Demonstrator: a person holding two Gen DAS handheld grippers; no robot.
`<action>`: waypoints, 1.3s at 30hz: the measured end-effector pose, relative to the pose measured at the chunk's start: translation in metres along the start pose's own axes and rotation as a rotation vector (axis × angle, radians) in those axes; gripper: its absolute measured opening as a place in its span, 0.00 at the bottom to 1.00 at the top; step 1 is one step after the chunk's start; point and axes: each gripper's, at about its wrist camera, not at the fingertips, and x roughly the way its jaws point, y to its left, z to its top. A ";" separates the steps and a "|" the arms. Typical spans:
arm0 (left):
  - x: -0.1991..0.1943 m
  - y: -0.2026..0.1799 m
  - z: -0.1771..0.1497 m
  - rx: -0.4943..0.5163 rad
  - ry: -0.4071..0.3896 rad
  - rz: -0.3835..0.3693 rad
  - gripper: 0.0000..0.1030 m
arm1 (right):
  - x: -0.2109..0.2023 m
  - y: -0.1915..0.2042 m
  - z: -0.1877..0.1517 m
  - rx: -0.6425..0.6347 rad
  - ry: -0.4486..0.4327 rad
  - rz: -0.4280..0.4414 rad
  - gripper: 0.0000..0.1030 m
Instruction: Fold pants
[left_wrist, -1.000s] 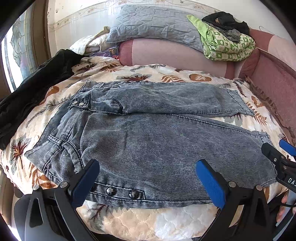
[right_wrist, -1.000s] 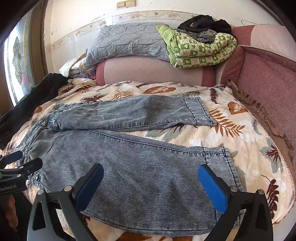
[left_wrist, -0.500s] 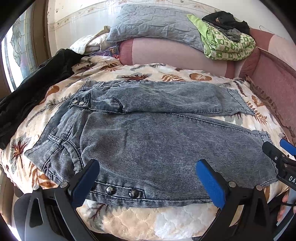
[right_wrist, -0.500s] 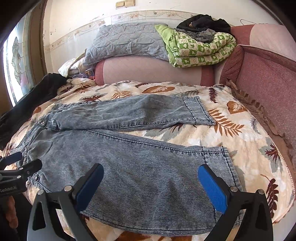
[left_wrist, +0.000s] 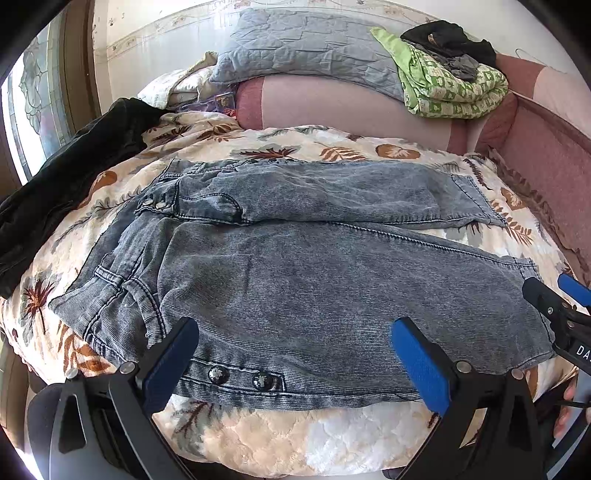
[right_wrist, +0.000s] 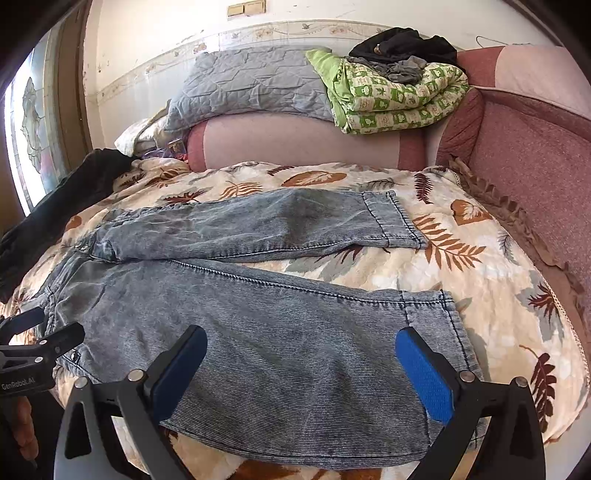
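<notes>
Grey washed denim pants (left_wrist: 295, 273) (right_wrist: 266, 325) lie spread flat on a leaf-print blanket, waistband to the left, both legs stretching right and lying apart. My left gripper (left_wrist: 295, 354) is open, hovering over the near edge of the pants by two metal snap buttons (left_wrist: 240, 378). My right gripper (right_wrist: 301, 363) is open above the near leg, close to its hem (right_wrist: 447, 325). Each gripper shows at the edge of the other's view: the right gripper (left_wrist: 554, 306), the left gripper (right_wrist: 33, 350). Nothing is held.
The leaf-print blanket (right_wrist: 498, 280) covers a pink sofa (right_wrist: 535, 147). On the sofa back rest a grey quilted pillow (right_wrist: 251, 81) and a green patterned quilt (right_wrist: 399, 96) with dark clothes on top. A black garment (left_wrist: 74, 162) lies at the left.
Both grippers have edged slightly forward and down toward the near edge of the pants. The pants have not moved, and both grippers stay open.
</notes>
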 end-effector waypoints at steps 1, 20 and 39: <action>0.000 0.000 0.000 -0.001 0.001 -0.002 1.00 | 0.000 0.000 0.000 0.000 0.000 0.001 1.00; 0.048 0.136 0.094 -0.211 0.055 -0.079 1.00 | 0.024 -0.059 0.000 0.322 0.122 0.202 1.00; 0.179 0.196 0.137 -0.203 0.209 0.077 1.00 | 0.217 -0.209 0.119 0.514 0.433 0.095 0.73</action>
